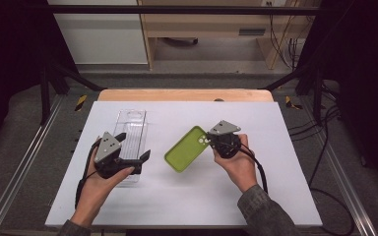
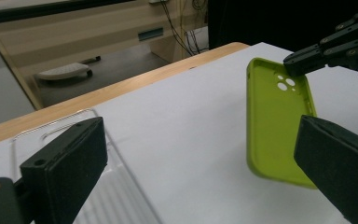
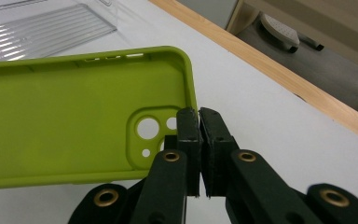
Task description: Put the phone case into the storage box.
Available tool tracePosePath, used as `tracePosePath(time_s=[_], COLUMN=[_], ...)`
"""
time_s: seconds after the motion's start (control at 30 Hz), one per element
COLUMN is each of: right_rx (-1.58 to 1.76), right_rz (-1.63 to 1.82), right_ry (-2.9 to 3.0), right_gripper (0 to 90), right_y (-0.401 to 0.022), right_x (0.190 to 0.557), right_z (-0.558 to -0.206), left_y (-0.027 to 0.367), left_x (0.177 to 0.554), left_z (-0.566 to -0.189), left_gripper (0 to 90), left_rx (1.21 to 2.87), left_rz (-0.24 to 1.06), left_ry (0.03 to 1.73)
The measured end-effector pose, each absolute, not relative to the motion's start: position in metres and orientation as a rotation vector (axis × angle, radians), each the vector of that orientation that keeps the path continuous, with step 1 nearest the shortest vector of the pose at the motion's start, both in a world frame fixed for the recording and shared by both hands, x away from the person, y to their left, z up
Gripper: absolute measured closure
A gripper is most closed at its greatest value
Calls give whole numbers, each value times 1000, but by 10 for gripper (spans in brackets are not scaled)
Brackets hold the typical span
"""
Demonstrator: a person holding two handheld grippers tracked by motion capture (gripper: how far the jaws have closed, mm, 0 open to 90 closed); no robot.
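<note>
On a white worktop (image 1: 187, 196), the left tongs (image 1: 135, 147) hang released above a clear plastic tray (image 1: 130, 129) at nine o'clock, while the right tongs (image 1: 207, 142) at three o'clock are clenched on the camera-hole corner of a lime-green phone case (image 1: 187, 149), lifted and tilted near the centre. The case looks light, soft and bendy, likely to flex under a one-corner grip; its stiffer side rim seems the better hold. No brand or writing can be read.
</note>
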State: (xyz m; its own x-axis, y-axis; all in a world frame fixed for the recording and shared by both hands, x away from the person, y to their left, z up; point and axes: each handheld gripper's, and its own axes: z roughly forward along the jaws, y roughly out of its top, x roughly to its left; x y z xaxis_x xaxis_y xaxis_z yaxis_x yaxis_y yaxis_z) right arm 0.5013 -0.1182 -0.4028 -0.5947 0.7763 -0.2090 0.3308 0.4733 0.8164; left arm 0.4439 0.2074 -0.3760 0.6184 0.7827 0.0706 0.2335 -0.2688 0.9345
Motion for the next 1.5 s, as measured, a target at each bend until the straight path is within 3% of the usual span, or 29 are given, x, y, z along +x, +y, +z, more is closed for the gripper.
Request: tracePosePath(time_s=[1.5], right_rx=[836], right_rz=[1052], right_ry=[2024], right_gripper=[876], right_y=[-116], right_x=[479], right_z=[-396], left_y=[139], left_x=[473], left_z=[-364], left_gripper=[28], left_rx=[1987], left_rz=[569], left_ry=[731])
